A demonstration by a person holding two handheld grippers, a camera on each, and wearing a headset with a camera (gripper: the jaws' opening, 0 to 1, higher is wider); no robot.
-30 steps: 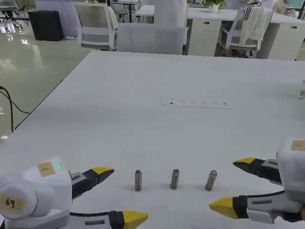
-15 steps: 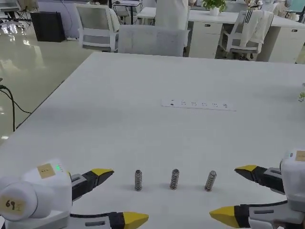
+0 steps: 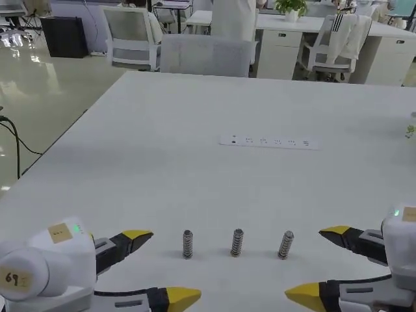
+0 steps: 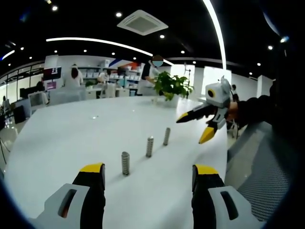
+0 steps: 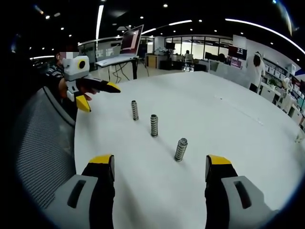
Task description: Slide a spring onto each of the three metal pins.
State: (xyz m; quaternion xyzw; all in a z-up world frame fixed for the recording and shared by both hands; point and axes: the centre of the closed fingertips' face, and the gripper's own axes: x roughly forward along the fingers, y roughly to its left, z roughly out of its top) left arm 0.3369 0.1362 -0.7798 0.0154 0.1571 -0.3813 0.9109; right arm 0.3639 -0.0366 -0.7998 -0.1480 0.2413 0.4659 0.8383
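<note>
My left tool (image 3: 162, 266) has its two yellow-tipped jaws wide apart, with nothing between them. My right tool (image 3: 315, 263) is the same: jaws apart, holding nothing. Both sit low over the near side of the white tabletop (image 3: 195, 130) and point in toward each other.

In the gap between them three springs stand in a row: the left spring (image 3: 188, 244), the middle spring (image 3: 237, 242) and the right spring (image 3: 286, 244). They stand apart from each other and touch neither tool. The right one leans a little. I cannot make out the pins inside the coils, just a small dark tip at each top.

Past the springs the tabletop is bare, with lots of room, up to a flat white power strip (image 3: 270, 142). The left edge of the tabletop slants away, and beyond it is shiny floor (image 3: 39, 91). In both gripper views the near edge runs not far from the row.

The bottom of the head view cuts off part of each tool, and the right side cuts off my right tool's body.

A grey chair (image 3: 207, 55) stands at the far edge, with office desks behind. The left gripper view shows a potted plant (image 4: 171, 86). The right gripper view shows an open laptop (image 5: 126, 45).
</note>
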